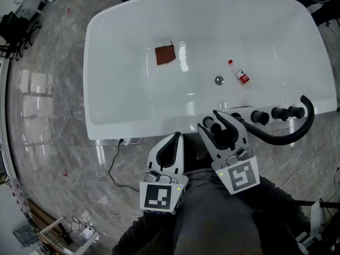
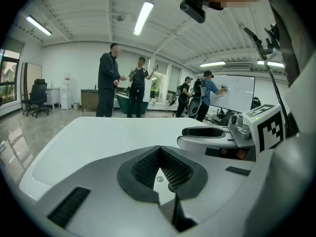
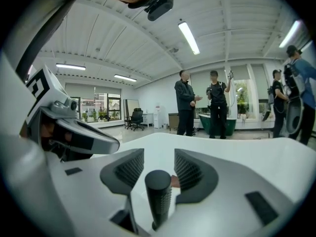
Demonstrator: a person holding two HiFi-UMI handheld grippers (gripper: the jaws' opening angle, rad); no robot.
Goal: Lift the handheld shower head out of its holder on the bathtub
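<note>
The right hand-held gripper (image 3: 158, 158) stands wide open. The black, ribbed handheld shower head (image 3: 158, 194) rises upright between its pads, and neither pad presses on it (its hose (image 1: 289, 134) curls away to that gripper's right, along the bathtub (image 1: 106, 62) rim). The left hand-held gripper (image 2: 159, 153), just to its left, is closed and empty.

A brown square cloth (image 1: 165, 54) lies flat, well apart from a small clear bottle (image 1: 238, 71) with a red label, which lies on its side. A round metal drain (image 1: 219, 80) sits between them, nearer the bottle. A black cable (image 1: 114, 163) trails over the grey marbled floor (image 1: 48, 142), and in the background two people (image 2: 108, 80) stand facing each other, well apart from black office chairs (image 2: 37, 97).
</note>
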